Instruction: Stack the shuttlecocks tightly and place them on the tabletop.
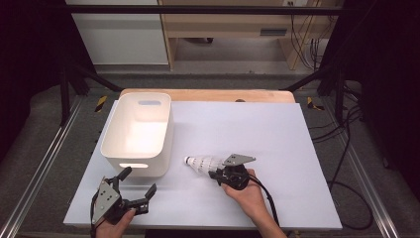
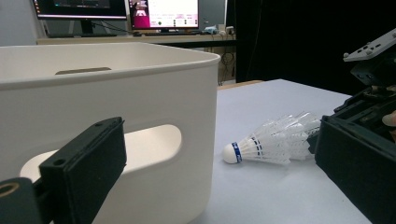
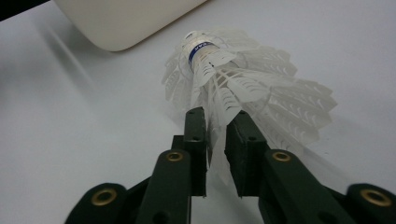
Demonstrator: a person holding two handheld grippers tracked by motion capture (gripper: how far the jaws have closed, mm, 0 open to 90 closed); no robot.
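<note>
Feathers are all your right gripper (image 3: 215,135) holds, its jaws narrow on the skirt edge of the shuttlecock (image 1: 202,163) lying right of the bin (image 1: 139,130) on the desk (image 1: 277,148), so it may slip free; your left gripper (image 1: 132,184) stands wide and empty.

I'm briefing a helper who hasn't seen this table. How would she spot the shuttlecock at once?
Start at the white bin on the left of the white table. Just right of its near corner lies the shuttlecock, on its side, cork toward the bin. Its white feather skirt with a blue-banded cork sits between the right gripper jaws.
</note>
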